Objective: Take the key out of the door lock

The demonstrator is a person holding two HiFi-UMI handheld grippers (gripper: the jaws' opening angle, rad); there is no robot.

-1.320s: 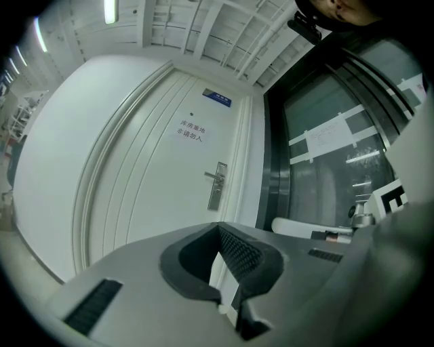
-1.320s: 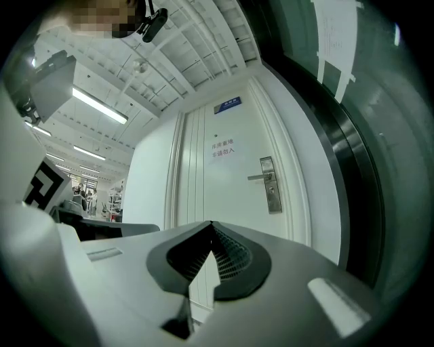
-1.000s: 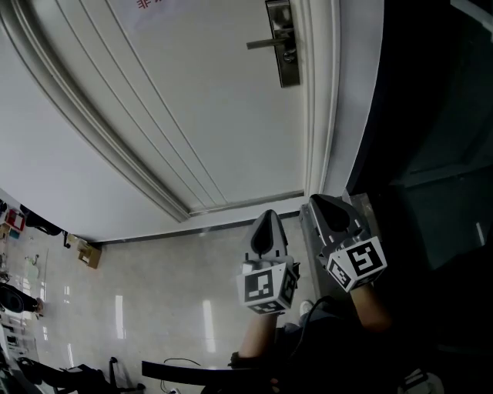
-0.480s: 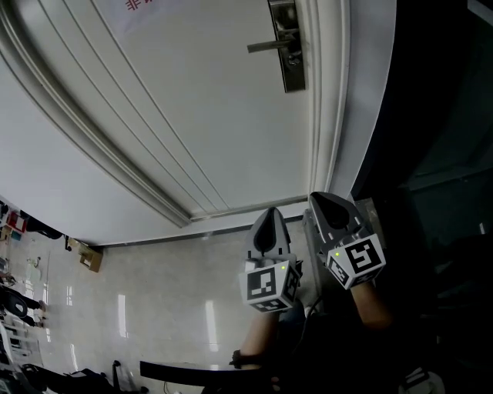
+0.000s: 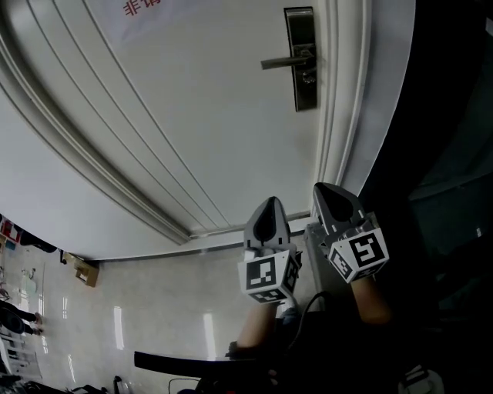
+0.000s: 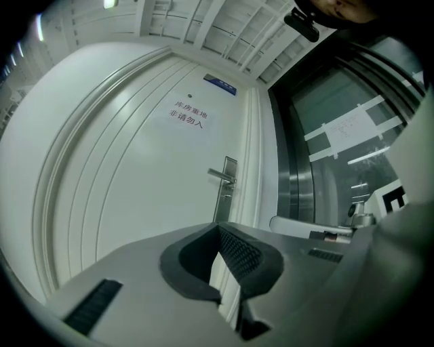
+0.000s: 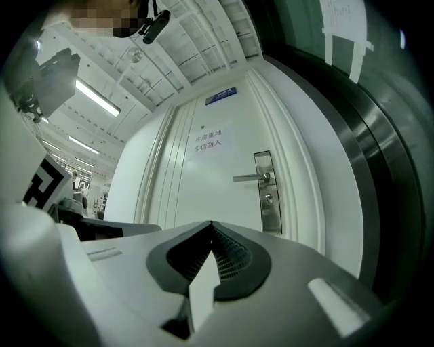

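Observation:
High on the white door, a steel lock plate carries a lever handle. The key shows only as a small knob under the lever, too small for detail. Both grippers hang low in the head view, well short of the lock. My left gripper and my right gripper point up at the door, jaws shut with nothing between them. The right gripper view holds the plate and key beyond my right gripper. The left gripper view shows the lever past my left gripper.
The door frame runs down the right of the lock, with a dark glass wall beyond it. A red-lettered notice is stuck on the door. A cardboard box sits on the glossy tile floor at left.
The head view has tilted up, so the lock sits lower and further right in frame. Both grippers have risen slightly toward the door, still shut.

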